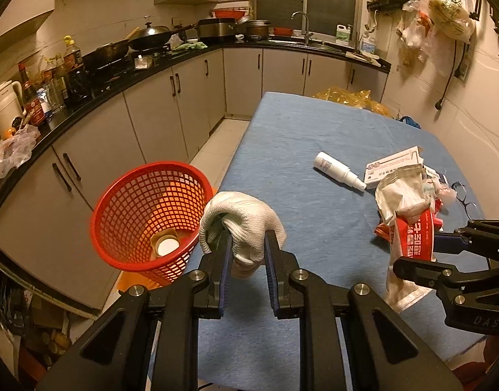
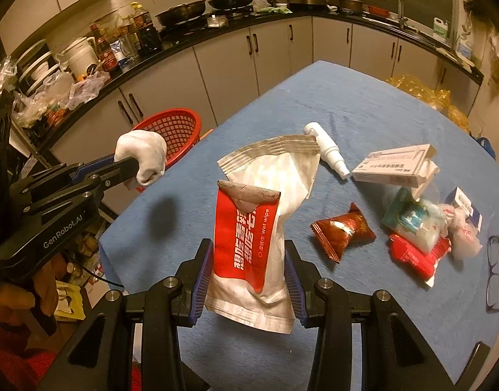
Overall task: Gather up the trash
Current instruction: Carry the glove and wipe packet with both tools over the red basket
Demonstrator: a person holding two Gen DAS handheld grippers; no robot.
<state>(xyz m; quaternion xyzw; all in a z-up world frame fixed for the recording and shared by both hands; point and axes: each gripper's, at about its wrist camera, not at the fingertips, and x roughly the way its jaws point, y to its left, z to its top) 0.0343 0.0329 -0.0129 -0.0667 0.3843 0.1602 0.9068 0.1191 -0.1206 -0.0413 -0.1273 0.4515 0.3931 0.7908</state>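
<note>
My left gripper is shut on a crumpled white cloth glove and holds it above the table's left edge, just right of the red mesh basket. The basket holds one small round-lidded item. The glove also shows in the right wrist view, in front of the basket. My right gripper is shut on a red and white wet-wipe packet, held upright above the blue tablecloth. The packet also shows in the left wrist view.
On the table lie a white spray bottle, a white carton, a red candy wrapper, a heap of wrappers and bags and glasses. Kitchen counters with pans and bottles run along the left and back.
</note>
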